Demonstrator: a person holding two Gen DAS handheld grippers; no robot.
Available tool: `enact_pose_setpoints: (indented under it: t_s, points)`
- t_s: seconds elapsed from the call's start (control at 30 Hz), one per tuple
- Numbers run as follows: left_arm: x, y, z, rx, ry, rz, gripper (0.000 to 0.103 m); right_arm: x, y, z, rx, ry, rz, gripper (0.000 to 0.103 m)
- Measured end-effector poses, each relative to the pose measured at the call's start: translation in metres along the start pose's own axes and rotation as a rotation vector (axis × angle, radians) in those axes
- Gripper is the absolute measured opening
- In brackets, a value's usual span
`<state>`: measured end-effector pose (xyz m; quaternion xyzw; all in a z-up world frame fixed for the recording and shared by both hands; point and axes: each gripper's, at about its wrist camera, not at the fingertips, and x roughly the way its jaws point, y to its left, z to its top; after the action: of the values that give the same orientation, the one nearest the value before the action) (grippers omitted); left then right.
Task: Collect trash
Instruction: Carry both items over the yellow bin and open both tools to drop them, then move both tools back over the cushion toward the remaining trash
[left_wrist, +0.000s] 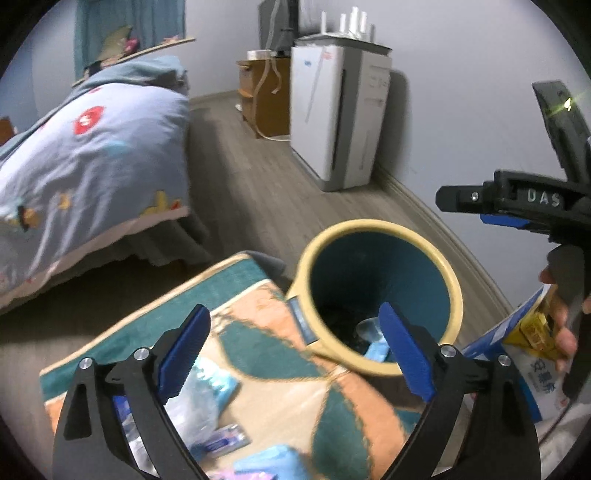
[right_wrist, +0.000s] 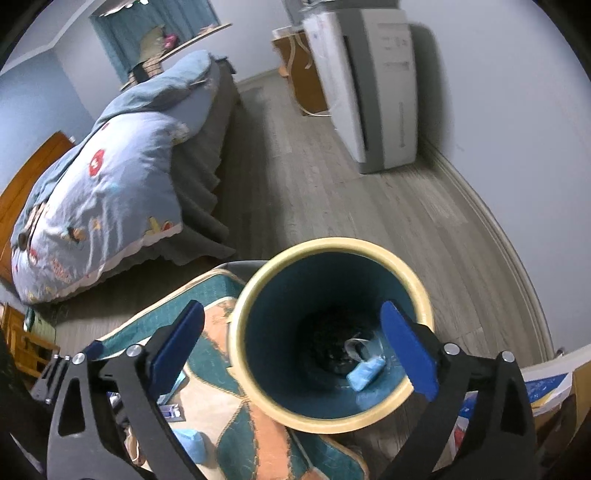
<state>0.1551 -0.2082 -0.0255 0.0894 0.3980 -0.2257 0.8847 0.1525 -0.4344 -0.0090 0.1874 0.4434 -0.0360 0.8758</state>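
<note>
Left wrist view: left gripper spread wide, nothing between the pads, hovering over the patterned rug. Clear plastic wrapper and small blue packets lying on the rug just below and beside the left finger. Yellow-rimmed bin standing at the rug's far corner, mouth up, some trash already at the bottom. Right gripper visible side-on at upper right; open or shut not readable from this angle.

Right wrist view: right gripper also wide open and empty, poised directly above the bin. Blue packet and a clear scrap resting inside on the bin floor. More blue litter on the rug near the left finger.

Judgement: a drop looks complete, next pick due. Best to lower onto the crinkly wrapper squarely, pinch a raised fold rather than the flat film, avoid snagging rug fabric, then release only once centred over the bin mouth.
</note>
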Motion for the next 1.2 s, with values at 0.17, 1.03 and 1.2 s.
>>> enact_pose_setpoints:
  t_s: [0.17,1.03,1.2]
  points:
    - [-0.046,0.04,-0.011,-0.047,-0.018,0.051,0.093,-0.005,0.036,-0.004,-0.065,-0.005,0.027,0.097]
    - [-0.095,0.193,-0.143,-0.294,0.096,0.232,0.095,0.077,0.21,-0.097,-0.296,0.264,0.093,0.097]
    - [-0.077,0.178,-0.146,-0.217,0.123,0.205,0.095,0.095,0.216,-0.107,-0.263,0.316,0.089,0.097]
